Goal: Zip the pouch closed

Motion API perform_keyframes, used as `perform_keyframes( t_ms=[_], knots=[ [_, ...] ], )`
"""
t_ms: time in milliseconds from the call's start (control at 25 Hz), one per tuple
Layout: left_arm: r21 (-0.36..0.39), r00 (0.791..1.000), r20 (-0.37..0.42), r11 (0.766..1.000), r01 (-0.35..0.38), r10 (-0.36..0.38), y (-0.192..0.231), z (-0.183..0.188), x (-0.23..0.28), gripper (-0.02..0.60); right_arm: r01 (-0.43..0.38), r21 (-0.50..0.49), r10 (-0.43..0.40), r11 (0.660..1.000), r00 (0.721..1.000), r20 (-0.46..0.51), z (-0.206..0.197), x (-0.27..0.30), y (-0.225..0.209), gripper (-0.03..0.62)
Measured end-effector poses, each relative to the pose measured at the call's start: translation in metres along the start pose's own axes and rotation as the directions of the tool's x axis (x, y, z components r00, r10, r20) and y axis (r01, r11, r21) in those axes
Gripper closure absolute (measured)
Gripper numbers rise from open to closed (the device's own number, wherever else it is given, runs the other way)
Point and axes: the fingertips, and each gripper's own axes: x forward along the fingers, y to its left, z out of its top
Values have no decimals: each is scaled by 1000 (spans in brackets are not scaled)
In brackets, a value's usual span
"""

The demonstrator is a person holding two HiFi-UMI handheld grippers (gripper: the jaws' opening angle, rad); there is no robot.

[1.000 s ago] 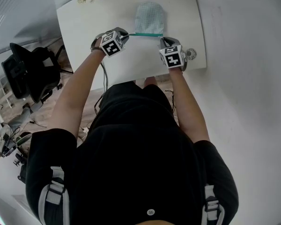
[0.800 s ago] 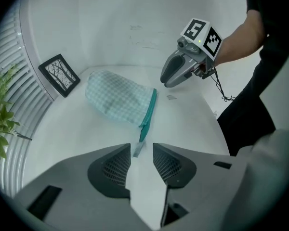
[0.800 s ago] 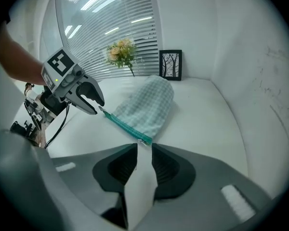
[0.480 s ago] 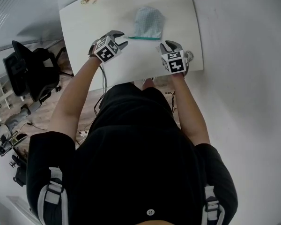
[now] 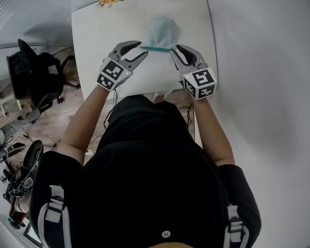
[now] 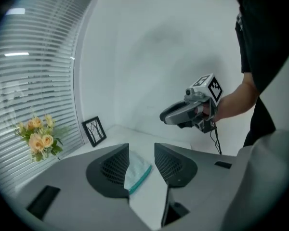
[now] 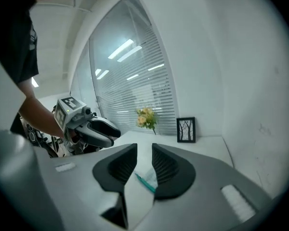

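Both grippers (image 5: 142,49) (image 5: 174,50) higher, fingers (image 5: 126,48) newly apart

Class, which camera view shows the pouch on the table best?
The head view: nearly the whole pouch lies in plain sight on the white table. The left and right gripper views each show only a strip of it between their jaws.

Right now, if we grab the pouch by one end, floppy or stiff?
Probably floppy: the pouch looks like thin fabric lying flat on the table. Likely light; a push should slide it, not tip it. The teal zipper edge seems the firmest part.
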Motion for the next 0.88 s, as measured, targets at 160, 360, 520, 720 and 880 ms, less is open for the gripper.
perform_keyframes(
  t_ms=[160,360,520,720,880],
  knots=[
    [-77,982,182,996,-35,49,-22,53,-24,424,-53,-67,60,996,991,117,42,-25,17,491],
    [-87,944,308,992,-93,115,-40,91,-45,457,-94,-128,119,987,971,209,73,-53,31,502],
    [-78,916,374,989,-126,146,-49,116,-60,491,-96,-188,140,977,961,238,94,-72,43,526],
    [-74,887,435,988,-137,156,-55,137,-75,526,-103,-236,166,966,948,270,118,-85,58,547],
    [-55,874,459,987,-150,158,-59,145,-81,557,-94,-255,168,962,944,285,126,-92,63,574]
  ],
)
